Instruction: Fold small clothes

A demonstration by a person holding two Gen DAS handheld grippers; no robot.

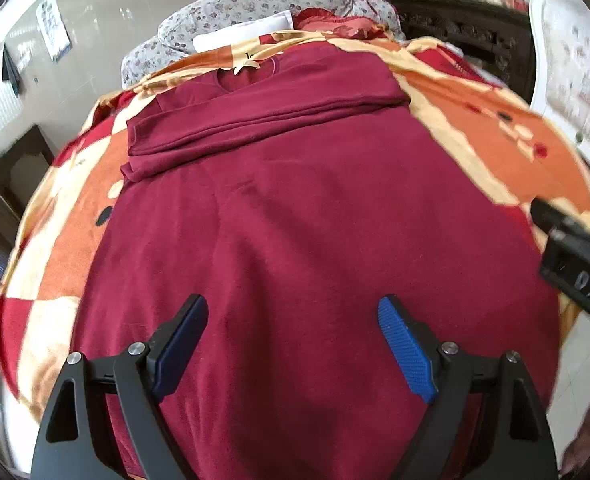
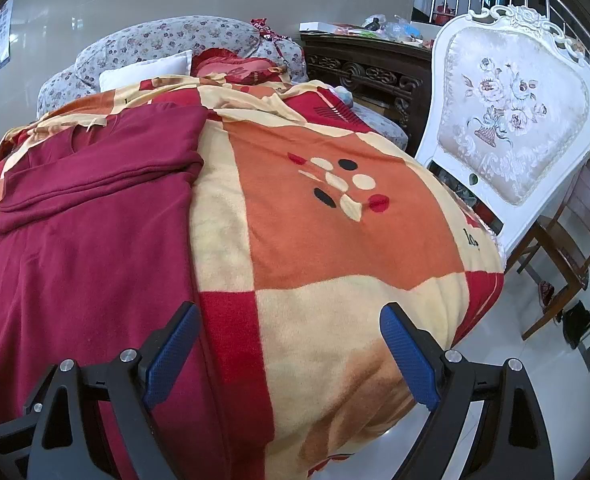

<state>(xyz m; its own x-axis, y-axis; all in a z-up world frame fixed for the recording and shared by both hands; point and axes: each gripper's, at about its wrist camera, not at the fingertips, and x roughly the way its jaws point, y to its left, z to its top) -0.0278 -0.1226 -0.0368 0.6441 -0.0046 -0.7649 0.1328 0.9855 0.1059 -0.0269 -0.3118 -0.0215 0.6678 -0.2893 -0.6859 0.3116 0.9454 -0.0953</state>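
Observation:
A maroon long-sleeved top [image 1: 295,208] lies flat on a checked orange, red and cream blanket [image 1: 495,140], neckline at the far end, with its sleeves folded across the chest [image 1: 263,120]. My left gripper [image 1: 293,312] is open and empty, hovering over the garment's lower half. My right gripper [image 2: 289,320] is open and empty over the blanket [image 2: 335,232], just right of the top's right edge [image 2: 95,240]. The right gripper's black body shows at the right edge of the left wrist view [image 1: 579,264].
A floral sofa [image 2: 167,40] with a white pillow [image 2: 147,70] and a red cushion [image 2: 231,64] stands behind. A white ornate chair [image 2: 511,120] and dark wooden chairs [image 2: 575,232] stand to the right. A carved dark cabinet [image 2: 375,72] sits at the back.

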